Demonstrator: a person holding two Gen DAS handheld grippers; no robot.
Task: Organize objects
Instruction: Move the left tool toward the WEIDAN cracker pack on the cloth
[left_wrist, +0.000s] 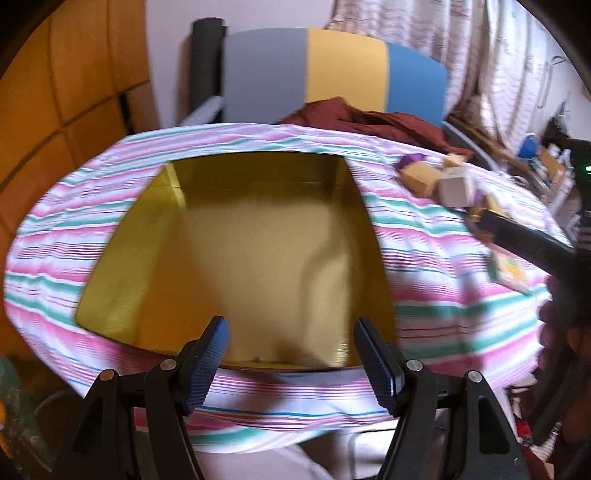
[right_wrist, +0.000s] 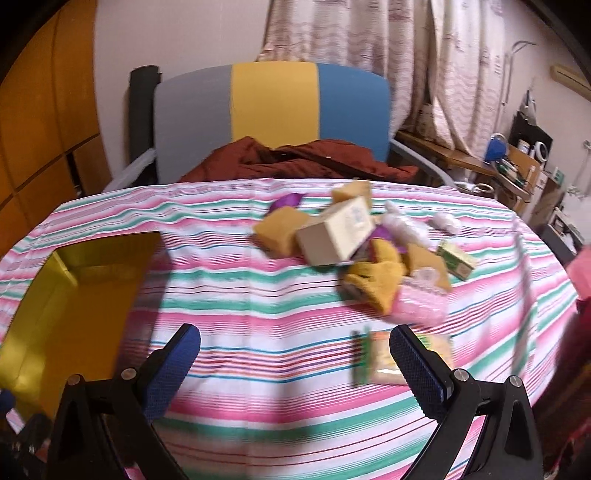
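While I hold both tongs above the table, one gold box (left_wrist: 236, 251) sits open on the striped cloth (right_wrist: 258, 306), its inside bare. My left gripper (left_wrist: 291, 354) hangs over the box's near edge, jaws wide apart, holding and touching nothing. My right gripper (right_wrist: 295, 365) hangs over the cloth, jaws spread as wide as they go, also holding nothing.

Well to the right of the box lies one loose pile of small things (right_wrist: 369, 251) (blur makes an exact count unsafe). I can pick out one pale cream carton (right_wrist: 338, 234) lying tilted on top, about three tan blocks, one mustard-yellow soft thing (right_wrist: 380, 280), one pink wrapped packet (right_wrist: 421, 302), one small green and yellow carton (right_wrist: 456, 260), and two purple scraps. One flat green and yellow packet (right_wrist: 376, 358) lies apart from the pile, just beside my right gripper's right finger, which covers part of it.

Beyond the table stands one chair (right_wrist: 273, 110) striped grey, yellow and blue, with one dark red cloth (right_wrist: 295, 158) heaped on its seat. Labels on the cartons are too smeared to read.
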